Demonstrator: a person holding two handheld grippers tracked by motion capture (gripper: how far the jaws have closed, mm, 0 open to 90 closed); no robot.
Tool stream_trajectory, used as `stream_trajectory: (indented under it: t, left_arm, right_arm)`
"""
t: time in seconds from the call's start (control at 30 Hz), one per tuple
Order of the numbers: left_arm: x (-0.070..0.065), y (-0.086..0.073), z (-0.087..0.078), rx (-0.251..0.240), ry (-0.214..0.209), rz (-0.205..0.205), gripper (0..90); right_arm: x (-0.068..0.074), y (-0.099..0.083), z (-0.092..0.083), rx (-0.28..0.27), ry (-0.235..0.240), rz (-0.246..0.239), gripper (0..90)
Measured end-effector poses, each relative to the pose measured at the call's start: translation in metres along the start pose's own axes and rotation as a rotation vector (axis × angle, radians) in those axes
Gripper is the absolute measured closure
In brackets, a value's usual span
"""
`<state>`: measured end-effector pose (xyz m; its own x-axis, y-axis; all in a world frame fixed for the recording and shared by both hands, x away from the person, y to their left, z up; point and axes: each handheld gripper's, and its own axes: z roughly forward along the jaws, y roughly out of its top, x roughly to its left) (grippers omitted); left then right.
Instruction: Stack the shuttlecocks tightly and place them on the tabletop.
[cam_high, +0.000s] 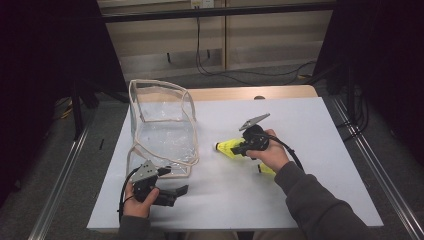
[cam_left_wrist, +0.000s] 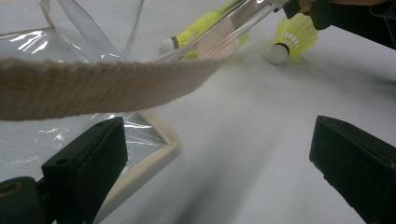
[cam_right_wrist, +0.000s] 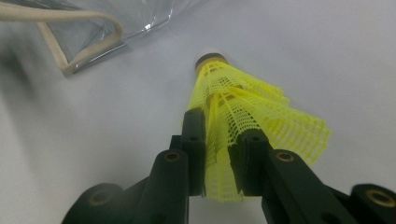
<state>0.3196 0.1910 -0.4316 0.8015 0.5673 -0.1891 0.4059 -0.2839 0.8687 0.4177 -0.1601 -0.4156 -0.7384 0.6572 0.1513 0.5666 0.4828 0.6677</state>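
Observation:
A yellow mesh shuttlecock (cam_high: 226, 146) (cam_right_wrist: 243, 98) lies on the white table sheet (cam_high: 225, 200), cork end pointing toward the bag. My right gripper (cam_high: 236, 148) (cam_right_wrist: 223, 135) is shut on its skirt, which sits pinched between the two jaws. A second yellow shuttlecock (cam_high: 265, 169) lies under the right hand. The clear plastic bag (cam_high: 162, 130) with beige trim stands open at the left. My left gripper (cam_high: 172, 181) (cam_left_wrist: 219, 177) rests open by the bag's near corner, holding nothing. The bag's beige strap (cam_left_wrist: 107, 84) crosses close in front of it.
In the left gripper view a shuttlecock (cam_left_wrist: 292, 37) sits beyond the bag's rim, with another yellow one (cam_left_wrist: 196, 30) seen through the plastic. A tan table edge (cam_high: 250, 92) runs along the back. Dark curtains and metal rails flank the table.

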Motion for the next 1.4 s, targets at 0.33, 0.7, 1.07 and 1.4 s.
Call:
stream_trajectory:
  t: [0.33, 0.7, 1.07, 1.4]
  left_arm:
    - [0.000, 0.000, 0.000, -0.003, 0.002, -0.002, 4.3]
    - [-0.001, 0.000, 0.000, -0.004, 0.002, 0.001, 4.3]
    - [-0.001, 0.000, 0.000, -0.006, 0.002, 0.000, 4.3]
    - [-0.001, 0.001, 0.000, -0.008, 0.002, 0.001, 4.3]
  right_arm:
    - [0.004, -0.004, 0.000, 0.010, 0.010, 0.002, 72.2]
    - [0.011, -0.007, -0.003, 0.015, 0.014, -0.005, 67.4]
    - [0.010, -0.011, -0.007, 0.007, 0.007, 0.008, 62.4]
    - [0.008, -0.015, -0.010, 0.004, -0.013, 0.015, 56.8]
